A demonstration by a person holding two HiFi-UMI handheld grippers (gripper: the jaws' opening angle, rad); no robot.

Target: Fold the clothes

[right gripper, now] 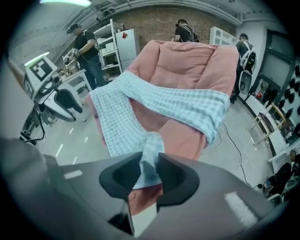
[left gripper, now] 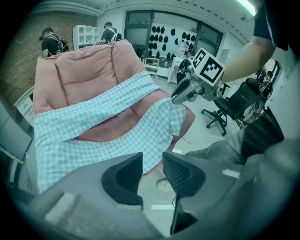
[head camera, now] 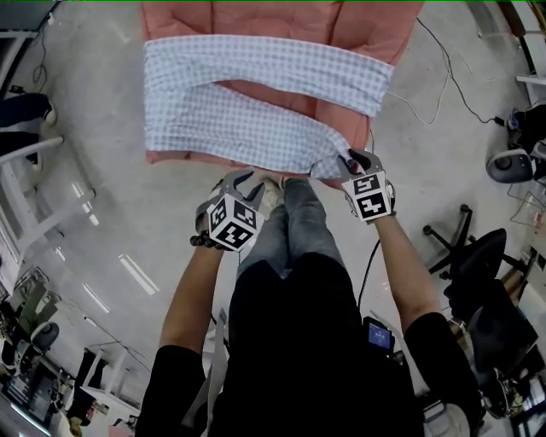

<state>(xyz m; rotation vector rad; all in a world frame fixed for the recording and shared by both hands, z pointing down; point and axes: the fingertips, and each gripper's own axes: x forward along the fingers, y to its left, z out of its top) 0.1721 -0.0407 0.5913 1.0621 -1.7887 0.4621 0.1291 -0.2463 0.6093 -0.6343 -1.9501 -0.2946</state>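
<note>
Holding both grippers low above your jeans [head camera: 299, 224], you have them at the near edge of the pink cushion [head camera: 363, 21]. Your right gripper [head camera: 343, 162] has its jaws clamped on a bunched corner of the checked garment [head camera: 256, 94], which is lifted slightly off the cushion's front. Your left gripper [head camera: 245, 179] is just beside the garment's near hem, its jaws a little apart with nothing between them. The garment lies across the cushion in two bands, one straight along the far side and one slanting towards your right gripper, with pink showing between them. Further out are the grey floor [head camera: 94, 171] and a black office chair [head camera: 473, 256] to your right.
</note>
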